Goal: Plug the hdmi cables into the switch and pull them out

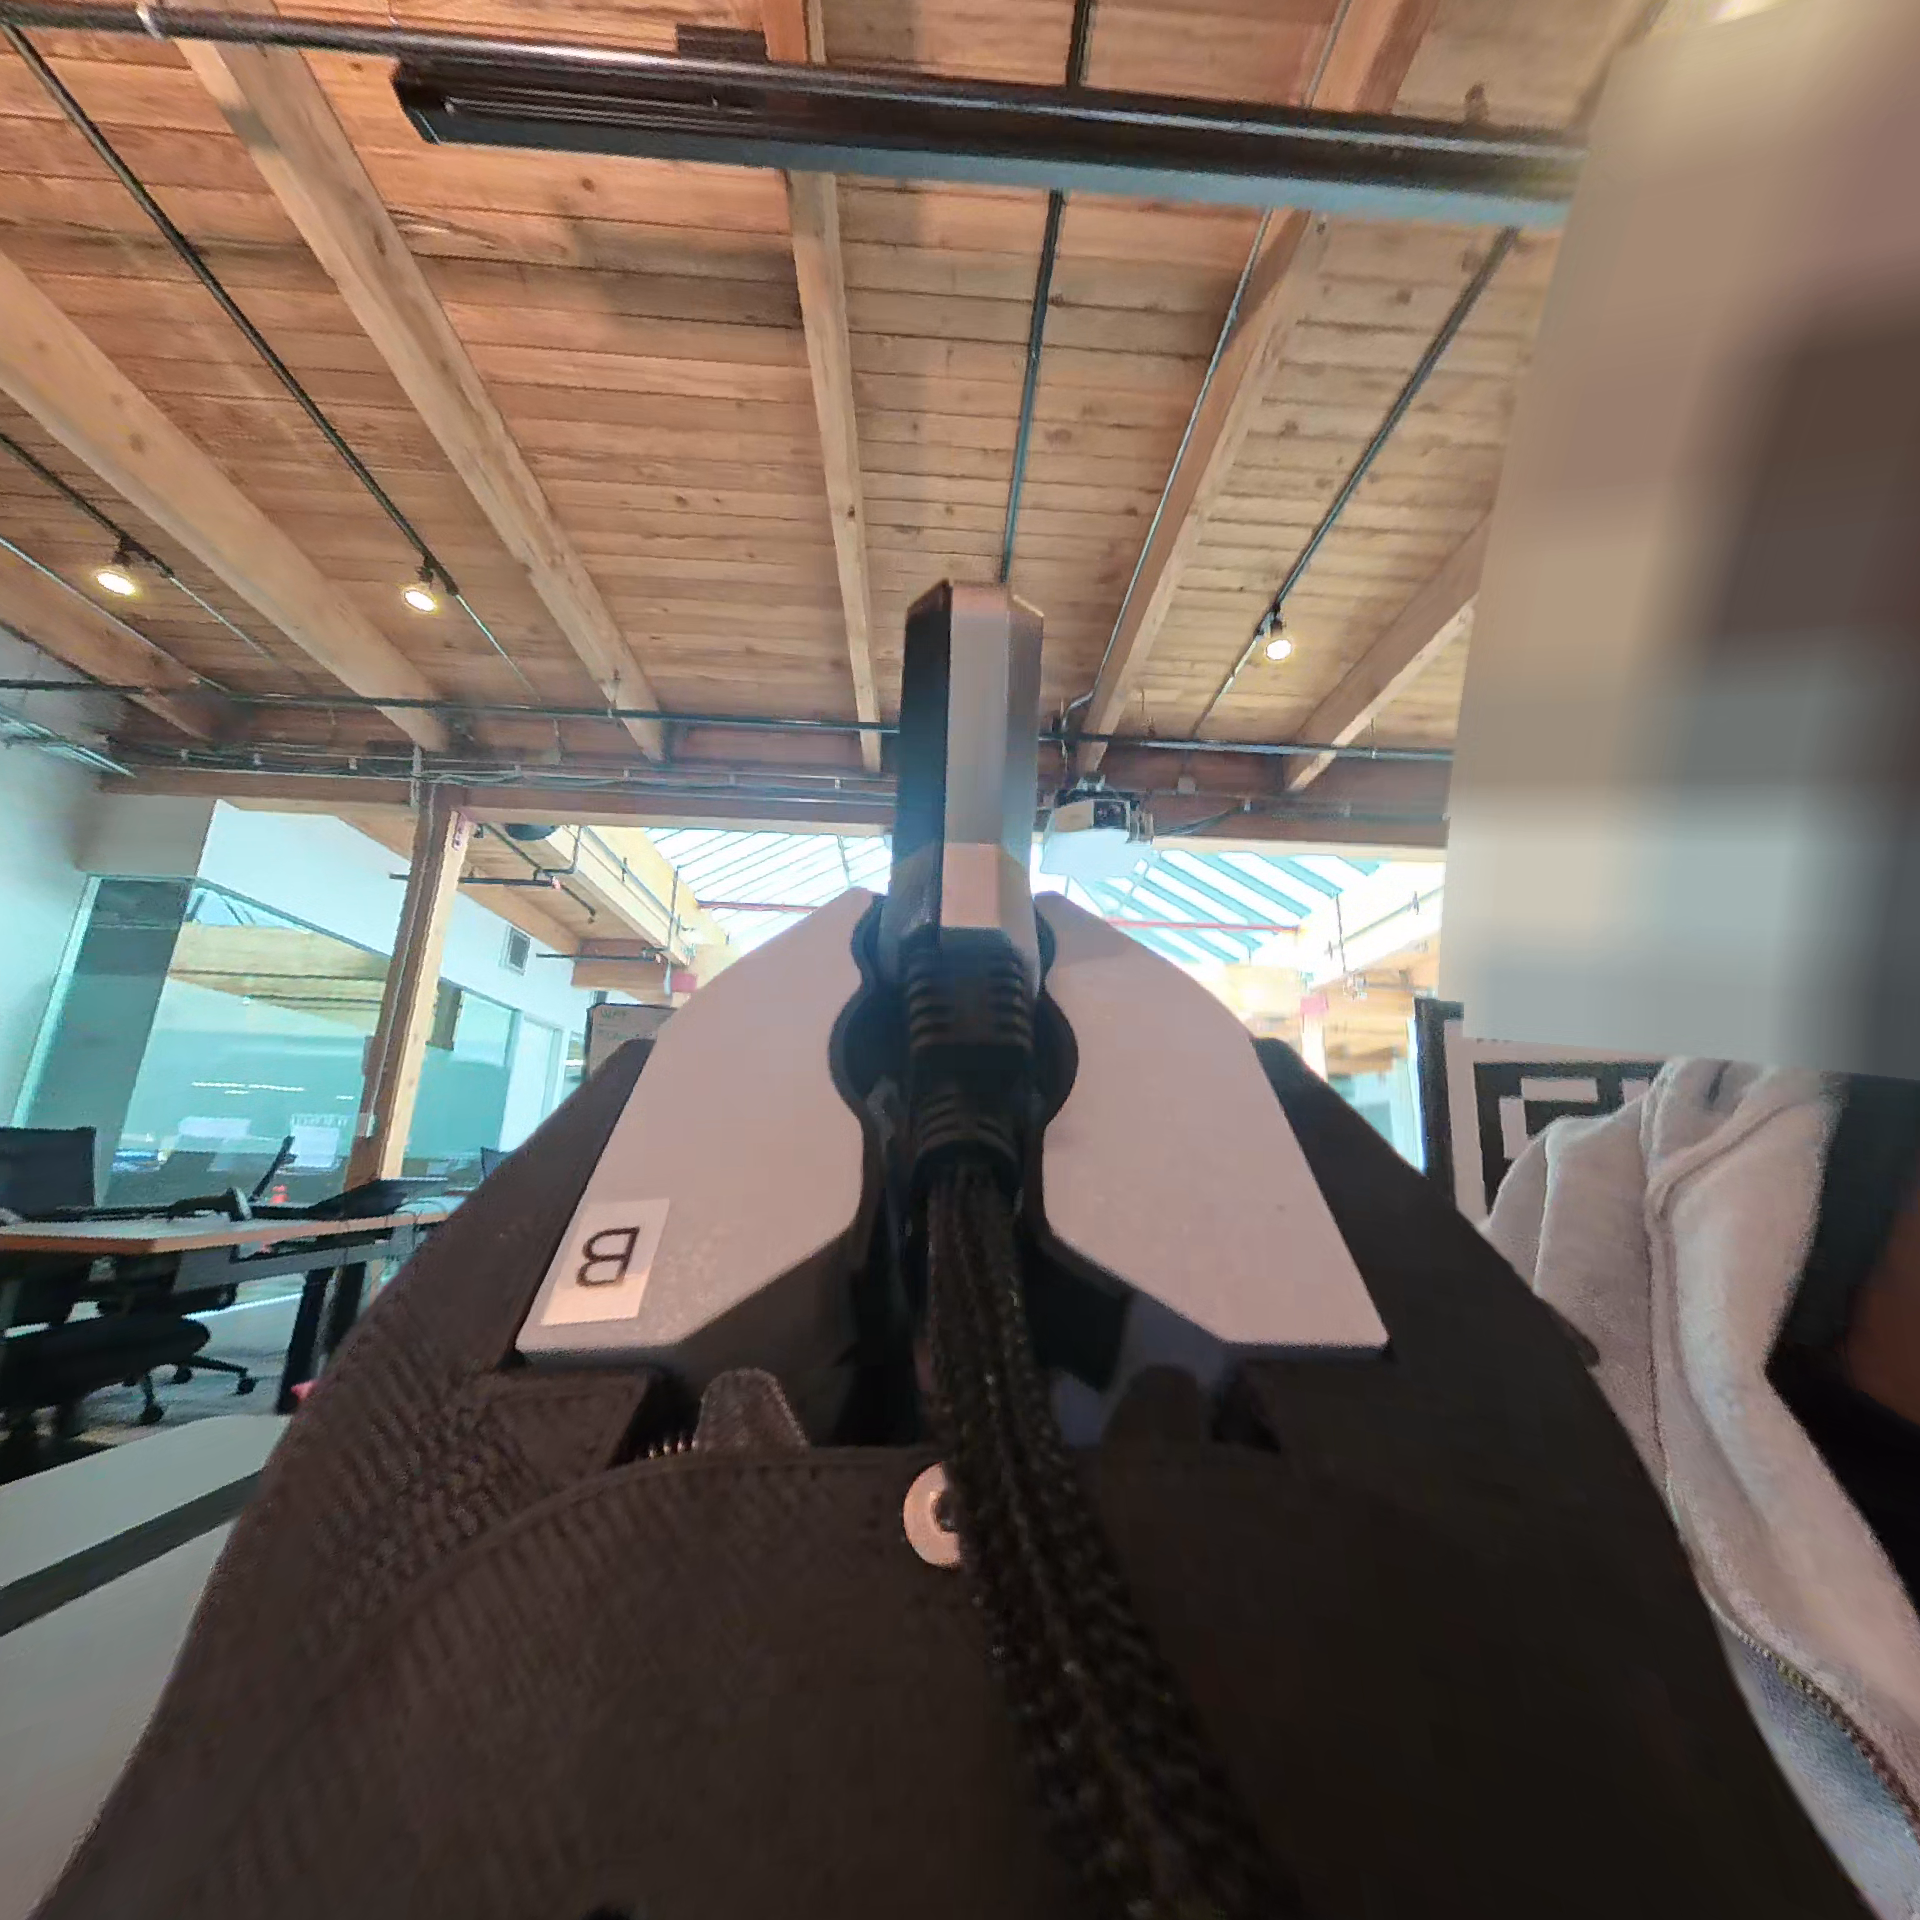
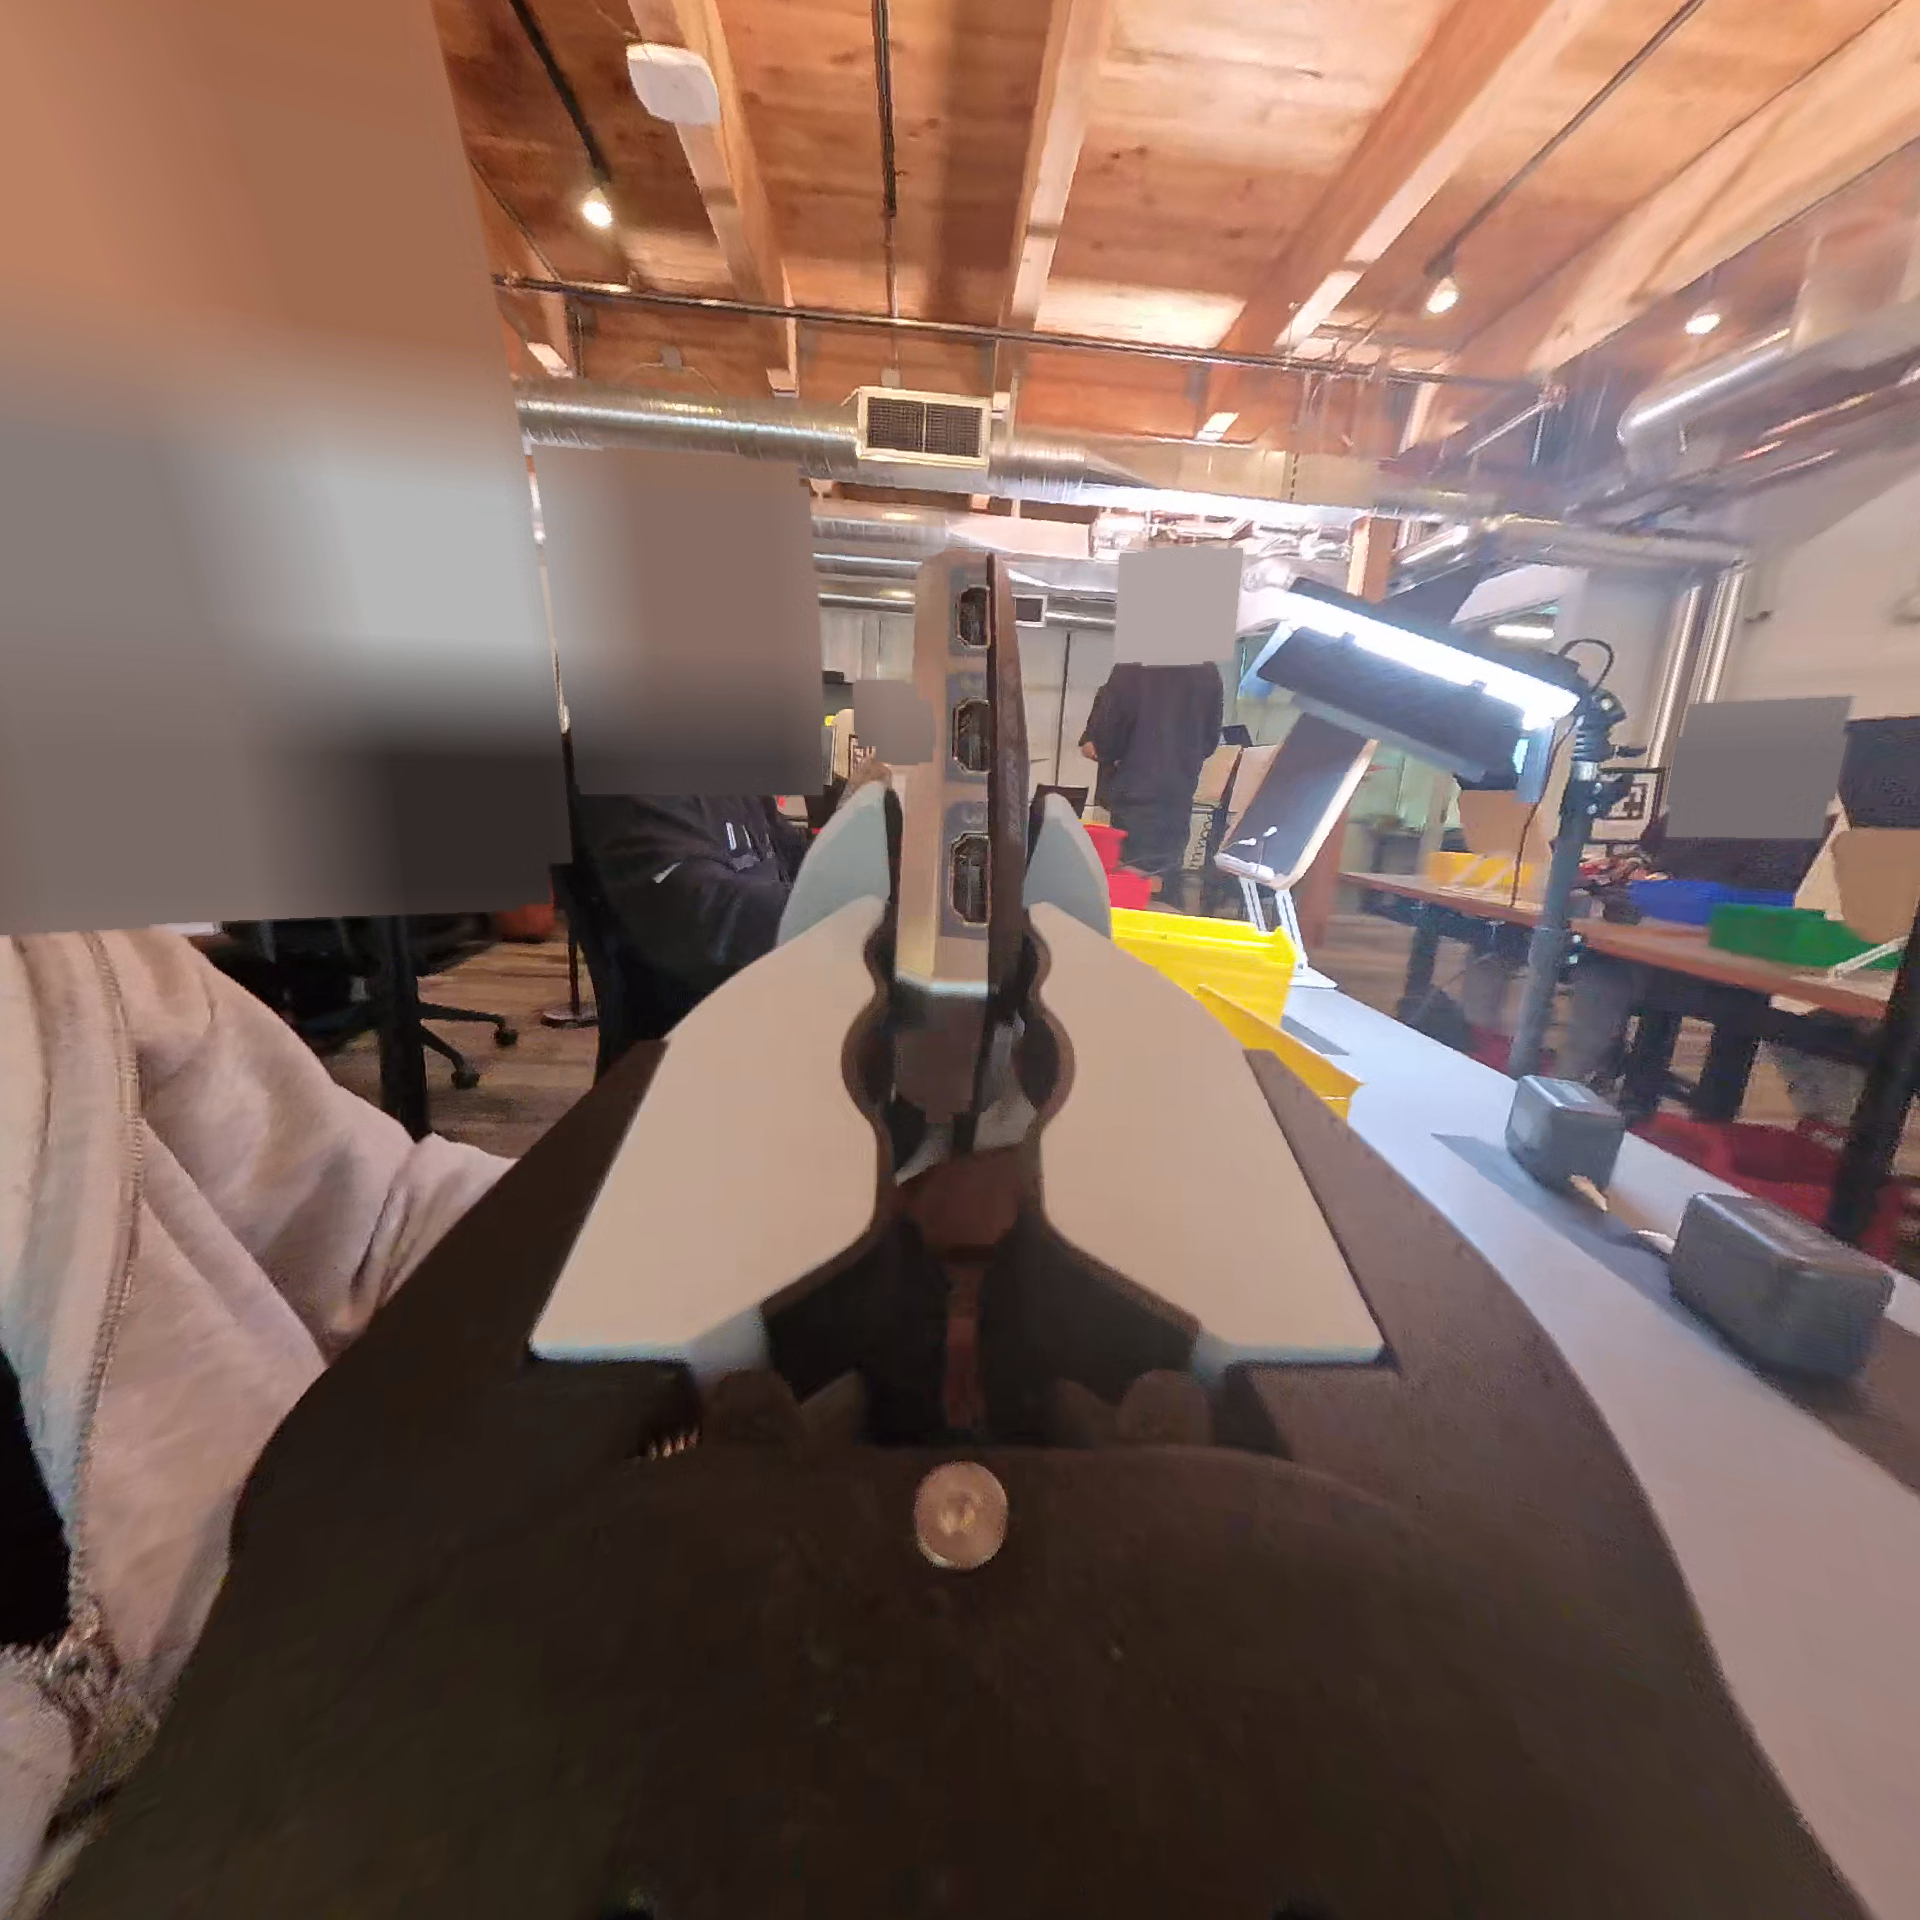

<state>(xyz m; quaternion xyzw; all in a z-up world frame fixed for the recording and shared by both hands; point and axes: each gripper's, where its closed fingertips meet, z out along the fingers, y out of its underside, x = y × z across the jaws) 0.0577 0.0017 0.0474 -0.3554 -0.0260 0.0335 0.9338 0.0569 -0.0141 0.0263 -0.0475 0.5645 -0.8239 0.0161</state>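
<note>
Fingers (image 1: 1164,1091) of the left gripper (image 1: 956,997) are clamping the braided cable (image 1: 997,1351) beside the switch (image 1: 971,748), whose long axis is pointing to twelve o'clock; right gripper (image 2: 951,904) is pinching the switch too.

Little here can be read. A white sticker (image 1: 606,1260) with one black character, upside down from here, sits on the grey finger of the left gripper (image 1: 956,920), to the left of the hdmi cable (image 1: 966,1018) it clamps. A black-and-white square-patterned marker (image 1: 1538,1122) shows just behind a grey sleeve. On the switch (image 2: 951,769) gripped by the right gripper (image 2: 961,826), small marks sit between the ports, too blurred to make out.
</note>
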